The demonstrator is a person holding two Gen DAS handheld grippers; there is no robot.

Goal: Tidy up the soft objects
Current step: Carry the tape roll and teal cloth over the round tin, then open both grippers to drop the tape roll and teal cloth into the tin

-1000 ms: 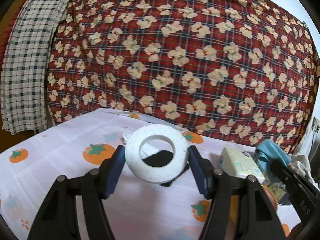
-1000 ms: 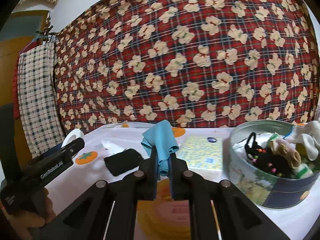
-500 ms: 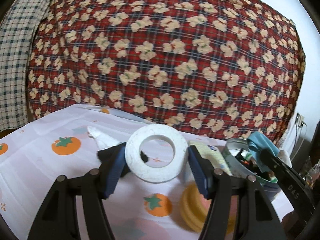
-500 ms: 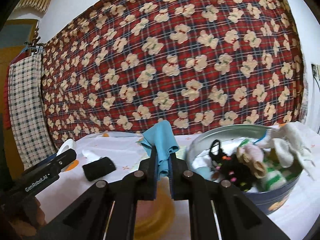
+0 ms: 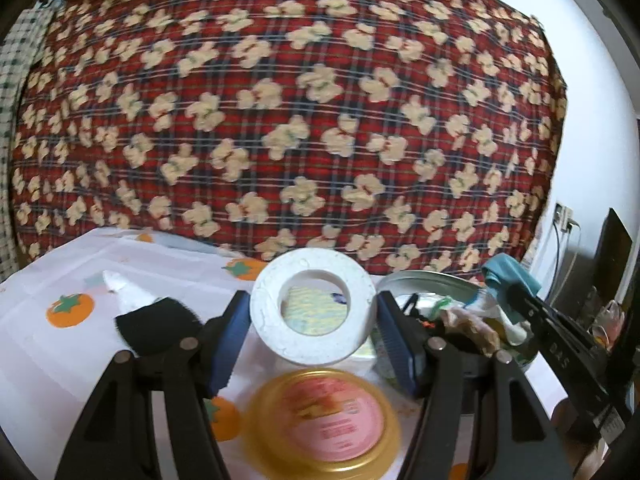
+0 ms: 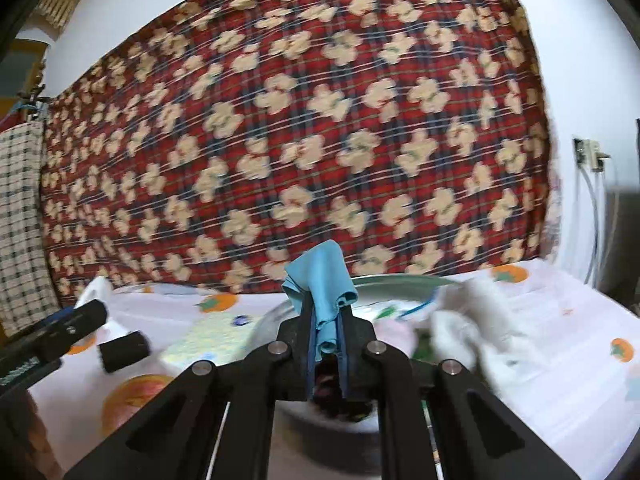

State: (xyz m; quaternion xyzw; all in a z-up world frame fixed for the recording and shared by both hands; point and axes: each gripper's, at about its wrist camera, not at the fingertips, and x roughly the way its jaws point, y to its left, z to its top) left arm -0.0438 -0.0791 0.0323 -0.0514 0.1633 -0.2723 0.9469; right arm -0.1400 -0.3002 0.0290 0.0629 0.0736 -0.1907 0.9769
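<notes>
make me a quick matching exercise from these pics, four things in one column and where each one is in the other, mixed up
Things
1. white tape roll
2. blue cloth
3. black fabric roll
4. gold and pink lid

Places
A. lying on the tablecloth, left of the left tool
B. pinched in the shut right tool
C. flat on the tablecloth, below the tape roll in the left wrist view
D. held between the pads of the left tool

Pairs: 1-D, 2-B, 3-A, 4-C
</notes>
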